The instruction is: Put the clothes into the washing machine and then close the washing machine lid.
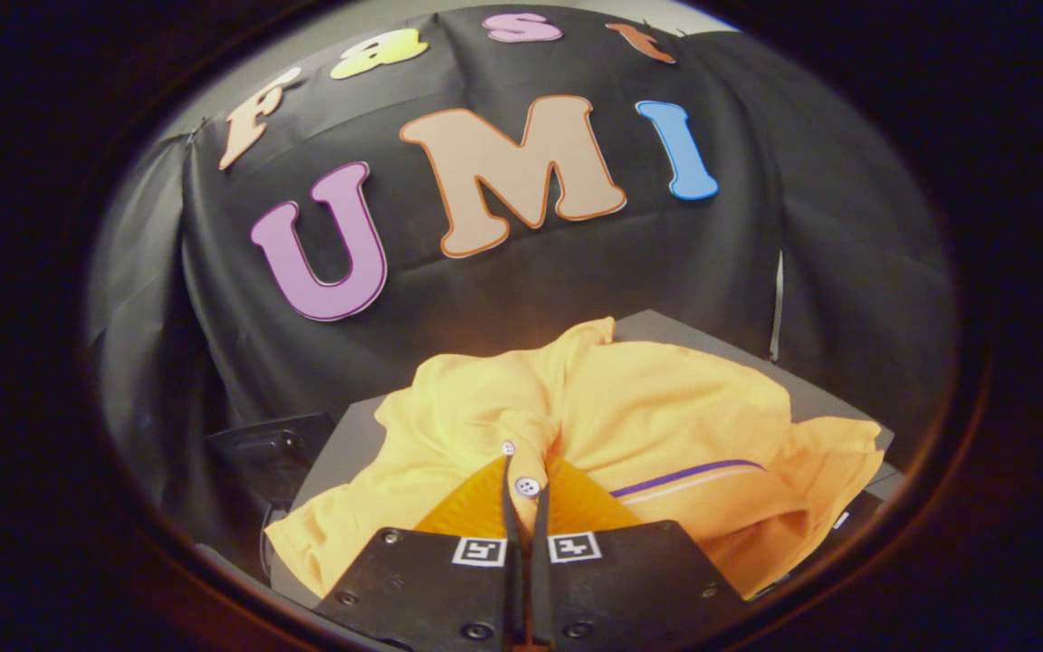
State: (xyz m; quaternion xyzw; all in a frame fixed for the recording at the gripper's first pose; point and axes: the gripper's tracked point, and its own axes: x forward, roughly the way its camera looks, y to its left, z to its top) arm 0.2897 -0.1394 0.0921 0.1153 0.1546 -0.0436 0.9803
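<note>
Claw at lower centre, fingers pressing together, pinching the buttoned placket of yellow shirt, garment lying spread across grey desk.

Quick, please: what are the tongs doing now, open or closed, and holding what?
Tongs: closed, both fingers pinching the yellow shirt at its button placket.
</note>
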